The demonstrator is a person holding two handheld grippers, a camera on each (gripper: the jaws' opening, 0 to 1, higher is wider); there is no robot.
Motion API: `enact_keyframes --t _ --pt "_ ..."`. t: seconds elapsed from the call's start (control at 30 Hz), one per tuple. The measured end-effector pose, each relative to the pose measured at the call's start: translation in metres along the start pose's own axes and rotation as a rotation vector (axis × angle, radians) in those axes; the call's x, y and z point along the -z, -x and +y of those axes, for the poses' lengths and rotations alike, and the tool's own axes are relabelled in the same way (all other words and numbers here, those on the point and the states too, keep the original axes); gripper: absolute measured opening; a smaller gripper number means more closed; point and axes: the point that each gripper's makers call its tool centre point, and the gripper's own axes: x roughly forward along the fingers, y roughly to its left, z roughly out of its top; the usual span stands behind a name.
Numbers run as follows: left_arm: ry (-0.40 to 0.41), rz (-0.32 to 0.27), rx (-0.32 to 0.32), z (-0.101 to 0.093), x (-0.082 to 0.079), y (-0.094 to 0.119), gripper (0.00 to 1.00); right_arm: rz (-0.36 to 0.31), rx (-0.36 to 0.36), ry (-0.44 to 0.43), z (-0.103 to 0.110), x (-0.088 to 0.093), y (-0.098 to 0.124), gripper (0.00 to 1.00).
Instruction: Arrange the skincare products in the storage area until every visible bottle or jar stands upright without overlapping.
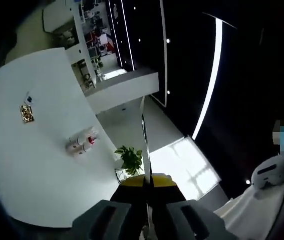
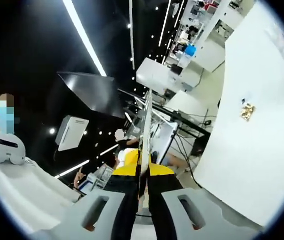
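A small cluster of white skincare bottles (image 1: 83, 142) with red and pink caps lies close together on the white table (image 1: 36, 170); they are too small to tell whether they touch. My left gripper (image 1: 143, 115) is held well away from them, off the table's edge, with its jaws pressed together on nothing. In the right gripper view my right gripper (image 2: 147, 107) is also shut and holds nothing, with the white table (image 2: 242, 170) off to its right.
A small gold patterned item (image 1: 26, 113) (image 2: 247, 111) lies on the table, far from the bottles. A potted plant (image 1: 130, 159) and a white counter (image 1: 126, 85) stand beyond the table. A person in white (image 1: 274, 200) (image 2: 16, 190) is nearby.
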Motion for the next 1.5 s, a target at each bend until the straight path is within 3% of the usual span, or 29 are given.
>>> enact_keyframes --t 0.13,0.2,0.27,0.3,0.37,0.6,0.93,1.5 --pt "-0.003 0.021 -0.017 0.003 0.005 0.0 0.02 0.01 -0.009 -0.028 -0.001 0.002 0.0 0.01" --pt "-0.007 0.028 -0.031 0.006 0.005 0.001 0.02 0.022 0.003 0.011 -0.002 0.004 0.0 0.0" --pt "-0.039 0.043 -0.061 0.012 0.007 0.002 0.04 0.035 0.026 0.052 -0.006 0.005 -0.001 0.0" --pt "-0.077 0.055 -0.109 0.021 0.009 0.003 0.05 0.042 0.034 0.062 -0.007 0.005 -0.001 0.0" --pt "-0.128 0.075 -0.123 0.022 0.012 0.004 0.08 0.051 0.044 0.068 -0.01 0.007 0.0 0.0" --pt "-0.135 0.062 -0.156 0.032 0.013 0.017 0.15 0.036 0.057 0.074 -0.013 0.0 0.004 0.0" --pt "-0.115 0.037 -0.171 0.038 0.012 0.031 0.18 0.05 0.07 0.08 -0.013 0.001 -0.001 0.0" --pt "-0.13 0.023 -0.173 0.053 0.005 0.075 0.19 0.041 0.093 0.061 -0.021 0.025 -0.034 0.0"
